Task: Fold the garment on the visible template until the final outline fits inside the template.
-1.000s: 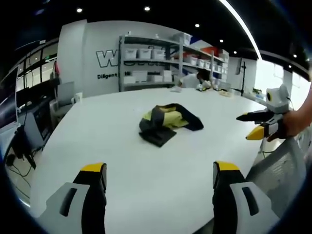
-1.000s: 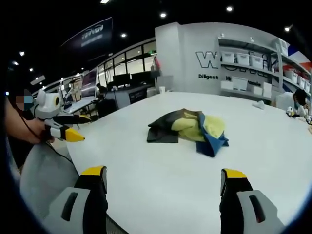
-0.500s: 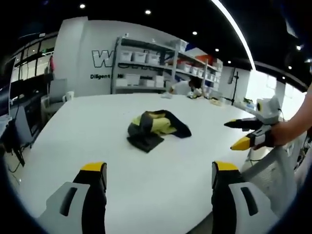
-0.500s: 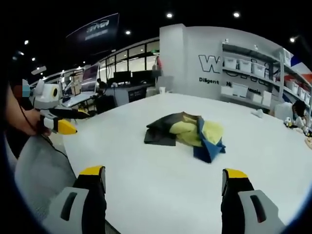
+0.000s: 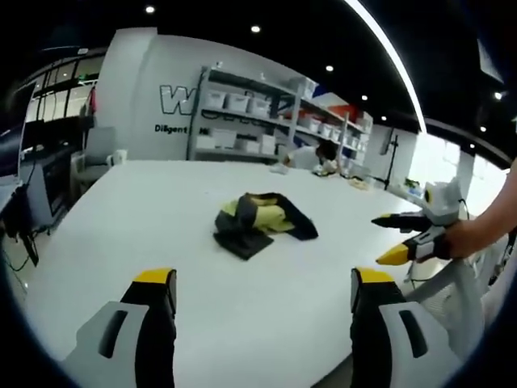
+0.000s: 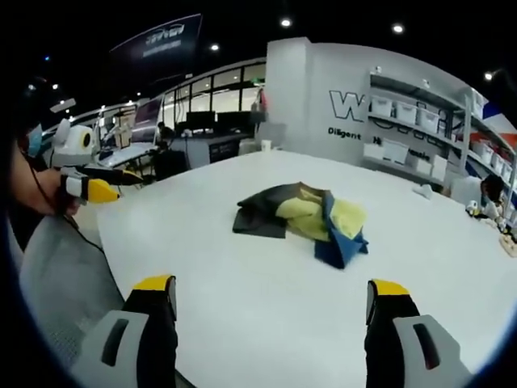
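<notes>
A crumpled garment (image 5: pixel 260 222) in dark grey, yellow and blue lies bunched in the middle of a large white table (image 5: pixel 145 210). In the right gripper view the garment (image 6: pixel 303 221) shows its blue part on the right side. My left gripper (image 5: pixel 262 295) stands open over the table's near edge, well short of the garment. My right gripper (image 6: pixel 271 303) is open too, with nothing between its jaws. The right gripper (image 5: pixel 404 236) also shows at the right of the left gripper view, held in a hand. The left gripper (image 6: pixel 101 183) appears at the left of the right gripper view.
Shelves with white bins (image 5: pixel 242 113) stand behind the table against a wall with lettering. A person (image 5: pixel 311 153) sits at the table's far end. A mesh chair back (image 6: pixel 56 279) is close at the left. Desks with monitors (image 6: pixel 194 137) fill the background.
Both views have shifted a little with the hands. The garment lies as before. Both grippers stay open and away from it.
</notes>
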Demonstrator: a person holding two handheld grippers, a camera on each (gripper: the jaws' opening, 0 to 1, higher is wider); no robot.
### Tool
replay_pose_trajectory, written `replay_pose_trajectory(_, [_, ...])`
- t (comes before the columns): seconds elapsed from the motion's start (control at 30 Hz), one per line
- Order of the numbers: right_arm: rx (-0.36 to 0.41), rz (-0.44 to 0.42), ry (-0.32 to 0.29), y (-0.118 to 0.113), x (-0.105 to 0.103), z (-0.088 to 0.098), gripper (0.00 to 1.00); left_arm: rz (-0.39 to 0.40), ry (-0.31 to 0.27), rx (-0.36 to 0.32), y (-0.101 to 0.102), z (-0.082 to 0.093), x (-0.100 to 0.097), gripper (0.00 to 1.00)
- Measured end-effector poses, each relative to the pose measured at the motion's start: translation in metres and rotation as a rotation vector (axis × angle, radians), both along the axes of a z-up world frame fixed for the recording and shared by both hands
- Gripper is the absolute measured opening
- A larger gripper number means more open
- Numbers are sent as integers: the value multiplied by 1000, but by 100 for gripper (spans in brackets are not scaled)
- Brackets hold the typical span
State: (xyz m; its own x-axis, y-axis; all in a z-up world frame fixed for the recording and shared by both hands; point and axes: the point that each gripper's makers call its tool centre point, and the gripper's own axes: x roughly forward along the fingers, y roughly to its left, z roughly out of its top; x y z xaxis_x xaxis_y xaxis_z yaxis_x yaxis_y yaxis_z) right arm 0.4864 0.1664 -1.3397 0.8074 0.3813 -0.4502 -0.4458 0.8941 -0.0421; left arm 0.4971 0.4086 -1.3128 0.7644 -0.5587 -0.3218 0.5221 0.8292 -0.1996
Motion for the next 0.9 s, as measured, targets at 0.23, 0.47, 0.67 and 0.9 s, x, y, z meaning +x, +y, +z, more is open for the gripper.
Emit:
replay_pose_trajectory(0.23, [26,9,6,3,0,1,95,-12,18,32,-3,-7,0,90])
replay_pose_trajectory(0.47, [52,10,6,3,-2,2,97,-16,28,50,-3,-11,-1,90])
replay_pose_trajectory(0.67, [55,22,12,6,-3,1,97,-5,20,60,-1,-11,-1,90])
replay_pose_trajectory(0.9, [59,24,21,6,-4,-1,97,2,17,65,0,-10,0,90])
